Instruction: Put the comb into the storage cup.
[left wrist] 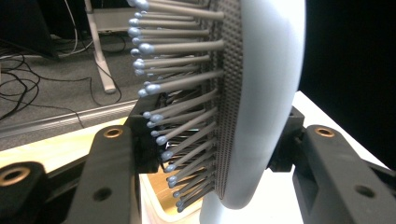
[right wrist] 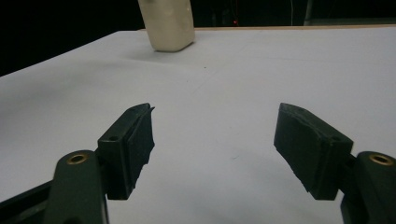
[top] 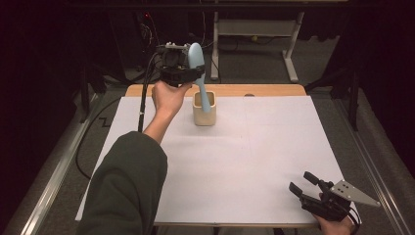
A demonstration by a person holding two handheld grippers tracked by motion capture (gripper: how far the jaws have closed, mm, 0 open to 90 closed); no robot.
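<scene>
A: What does the tabletop [top: 274, 161] carry, by count?

B: One cream holder cup [top: 204, 115], and one pale blue hairbrush [top: 197, 63] standing in it.

A: And the grippers?

B: Two: one left gripper [top: 198, 74], one right gripper [top: 303, 182], each with two black jaws.

A: People?

B: One person, with two hands in the high view.

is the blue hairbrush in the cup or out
Partly in: the light blue plastic hairbrush stands upright, handle down inside the cream square cup, head clamped by the left hand-held gripper.

Smooth plastic hairbrush [left wrist: 268, 93] – matt cup [top: 204, 108]
</scene>
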